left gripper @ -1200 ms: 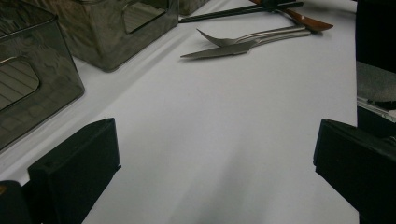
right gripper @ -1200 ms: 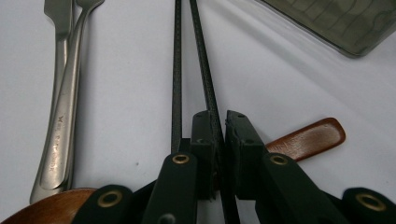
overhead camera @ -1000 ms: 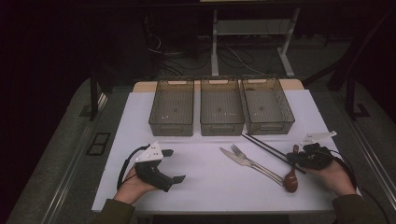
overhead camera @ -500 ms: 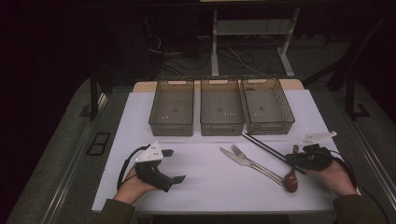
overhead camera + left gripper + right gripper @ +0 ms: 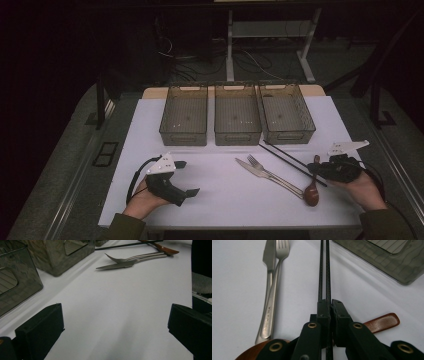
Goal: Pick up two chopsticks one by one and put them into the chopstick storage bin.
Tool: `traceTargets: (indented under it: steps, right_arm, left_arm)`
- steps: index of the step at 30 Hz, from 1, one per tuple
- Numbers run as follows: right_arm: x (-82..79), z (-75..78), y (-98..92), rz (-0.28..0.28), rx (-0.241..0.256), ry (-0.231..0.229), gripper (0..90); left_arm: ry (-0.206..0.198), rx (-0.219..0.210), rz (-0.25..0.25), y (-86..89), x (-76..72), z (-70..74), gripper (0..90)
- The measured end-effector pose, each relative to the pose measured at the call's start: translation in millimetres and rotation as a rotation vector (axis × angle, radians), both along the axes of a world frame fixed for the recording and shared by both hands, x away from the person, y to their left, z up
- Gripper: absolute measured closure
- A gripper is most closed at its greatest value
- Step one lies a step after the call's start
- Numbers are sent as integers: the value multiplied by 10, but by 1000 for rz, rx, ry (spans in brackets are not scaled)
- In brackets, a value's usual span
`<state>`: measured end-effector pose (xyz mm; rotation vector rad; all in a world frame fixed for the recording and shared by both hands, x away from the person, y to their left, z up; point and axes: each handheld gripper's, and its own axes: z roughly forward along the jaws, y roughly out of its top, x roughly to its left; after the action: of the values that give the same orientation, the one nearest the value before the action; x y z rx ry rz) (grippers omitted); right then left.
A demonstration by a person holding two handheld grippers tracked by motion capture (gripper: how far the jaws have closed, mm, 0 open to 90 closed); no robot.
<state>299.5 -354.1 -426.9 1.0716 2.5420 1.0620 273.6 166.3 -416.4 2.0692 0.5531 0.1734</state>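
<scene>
My right gripper [image 5: 328, 305] is shut on a pair of black chopsticks [image 5: 324, 267], which run straight ahead between its jaws toward the bins. In the high view that gripper [image 5: 322, 172] is at the table's right, with the chopsticks [image 5: 285, 156] slanting up and left. A wooden spoon [image 5: 384, 320] lies crosswise under the jaws, its bowl [image 5: 312, 195] near the front. A steel fork [image 5: 277, 277] and knife [image 5: 268, 262] lie side by side to the left. My left gripper [image 5: 187, 178] rests at the front left, open wide over bare table [image 5: 115, 315].
Three smoky plastic bins [image 5: 184, 134] [image 5: 237, 134] [image 5: 295, 132] stand in a row at the back of the white table [image 5: 220, 200], all looking empty. From the left gripper, the nearest bin [image 5: 15, 285] is ahead left and the cutlery [image 5: 130, 261] lies farther off.
</scene>
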Motion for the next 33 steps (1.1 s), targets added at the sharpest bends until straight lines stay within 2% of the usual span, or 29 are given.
traceTargets:
  steps: [13, 17, 19, 26, 33]
  right_arm:
    - [-130, 140, -48, 27, 34, -14, 844]
    - [-158, 196, -53, 32, 66, -27, 843]
    - [-157, 231, -25, 36, 89, -36, 843]
    - [-108, 309, 109, 40, 122, -36, 844]
    - [-52, 354, 249, 44, 119, -42, 843]
  left_arm:
    - [13, 6, 10, -4, 5, -63, 0]
    - [11, 6, 17, 3, 1, -68, 0]
    - [8, 5, 21, 12, -5, -74, 0]
    - [9, -2, 25, 11, -11, -75, 0]
    - [5, -9, 27, 25, -11, -68, 0]
